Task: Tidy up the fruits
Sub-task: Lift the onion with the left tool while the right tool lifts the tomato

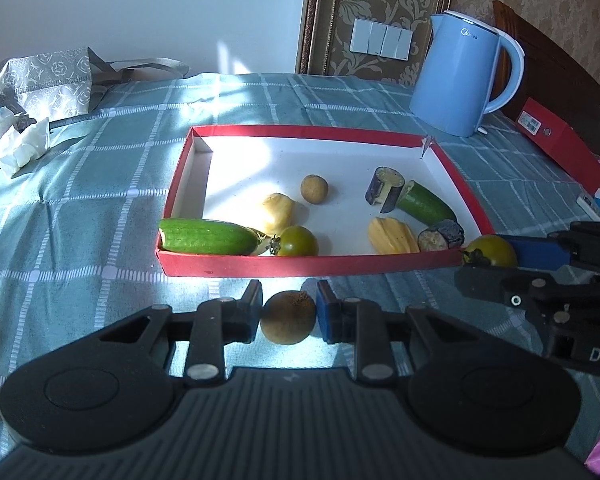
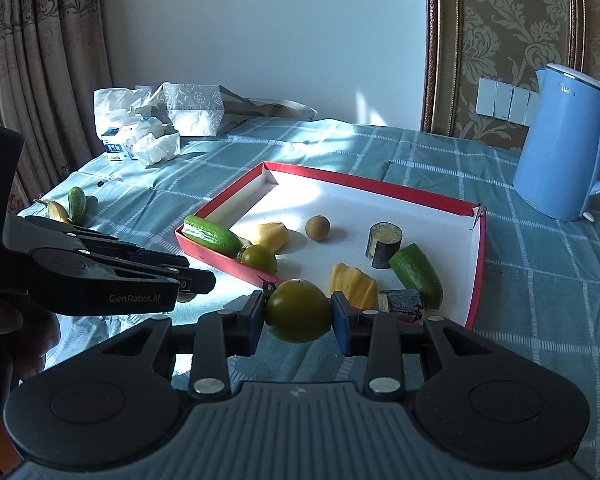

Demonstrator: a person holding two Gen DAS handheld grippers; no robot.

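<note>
My left gripper (image 1: 288, 314) is shut on a small brown round fruit (image 1: 288, 318), held above the checked cloth just short of the red-rimmed box (image 1: 300, 266). My right gripper (image 2: 298, 314) is shut on a green tomato (image 2: 298, 311) over the box's near right corner; the tomato (image 1: 490, 251) also shows in the left wrist view. Inside the box lie a cucumber (image 1: 208, 236), another green tomato (image 1: 298, 241), two yellow pieces (image 1: 278, 212), a brown round fruit (image 1: 314, 189), two eggplant chunks (image 1: 384, 188) and a cucumber half (image 1: 426, 202).
A blue kettle (image 1: 460, 76) stands behind the box's far right corner, with a red folder (image 1: 560, 140) beside it. Crumpled tissues and a patterned bag (image 2: 160, 128) sit at the far left. A small cucumber (image 2: 76, 202) and a banana (image 2: 58, 211) lie on the cloth's left edge.
</note>
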